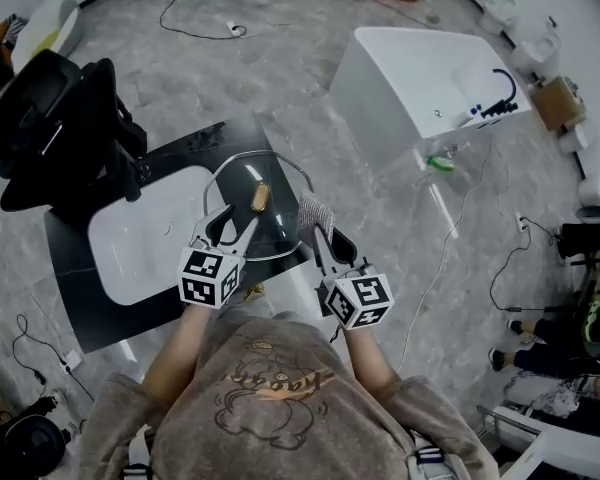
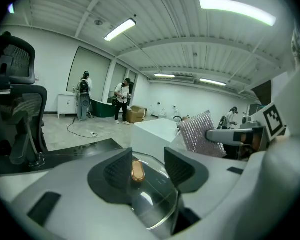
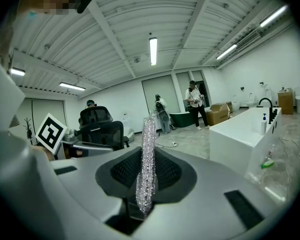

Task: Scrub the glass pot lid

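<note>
The glass pot lid (image 1: 277, 180), domed with a golden-brown knob (image 1: 259, 197), sits over the near right corner of the sink. My left gripper (image 1: 232, 226) reaches in at its near rim. In the left gripper view the jaws stand wide apart, open, with the lid's glass (image 2: 152, 199) and knob (image 2: 137, 171) between them; the pads do not press on it. My right gripper (image 1: 320, 236) is just right of the lid, shut on a silver sparkly scrub cloth (image 1: 315, 211). In the right gripper view the cloth (image 3: 147, 171) stands upright between the pads.
A white sink basin (image 1: 145, 243) lies in a black counter (image 1: 80, 308) under the lid. A black office chair (image 1: 50, 128) stands at the left, a white bathtub (image 1: 430, 78) at the right. Cables run over the grey floor. People stand far off.
</note>
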`<action>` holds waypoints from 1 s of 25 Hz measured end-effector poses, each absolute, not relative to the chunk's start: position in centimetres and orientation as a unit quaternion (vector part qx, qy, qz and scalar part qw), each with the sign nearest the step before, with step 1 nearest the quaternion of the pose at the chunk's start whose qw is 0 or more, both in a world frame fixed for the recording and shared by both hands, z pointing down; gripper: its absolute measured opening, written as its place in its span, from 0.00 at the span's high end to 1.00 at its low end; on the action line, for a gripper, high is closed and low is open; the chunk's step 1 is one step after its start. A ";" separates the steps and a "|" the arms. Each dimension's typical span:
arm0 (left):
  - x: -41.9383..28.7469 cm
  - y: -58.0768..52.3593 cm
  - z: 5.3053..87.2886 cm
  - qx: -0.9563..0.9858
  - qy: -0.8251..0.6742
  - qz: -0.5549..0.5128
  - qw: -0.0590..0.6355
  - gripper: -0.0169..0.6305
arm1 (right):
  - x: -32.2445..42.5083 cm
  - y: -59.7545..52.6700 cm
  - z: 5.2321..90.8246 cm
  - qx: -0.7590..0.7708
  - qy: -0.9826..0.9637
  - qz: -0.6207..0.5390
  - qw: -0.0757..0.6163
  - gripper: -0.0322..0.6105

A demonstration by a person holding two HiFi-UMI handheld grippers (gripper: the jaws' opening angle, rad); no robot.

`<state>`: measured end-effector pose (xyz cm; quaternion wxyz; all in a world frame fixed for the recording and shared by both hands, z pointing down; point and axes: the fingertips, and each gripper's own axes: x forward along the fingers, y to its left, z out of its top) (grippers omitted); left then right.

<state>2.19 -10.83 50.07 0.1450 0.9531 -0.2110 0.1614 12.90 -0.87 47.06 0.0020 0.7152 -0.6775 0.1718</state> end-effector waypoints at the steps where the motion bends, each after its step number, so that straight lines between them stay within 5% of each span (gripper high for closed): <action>1: 2.7 -11.6 50.5 0.952 -0.211 0.171 0.143 0.65 | 13.3 -1.6 47.1 0.715 -0.677 0.173 0.003 0.83; 25: 10.1 -14.8 63.1 0.879 -0.263 0.376 0.130 0.68 | 22.2 -7.9 50.2 0.637 -0.735 0.223 0.060 0.83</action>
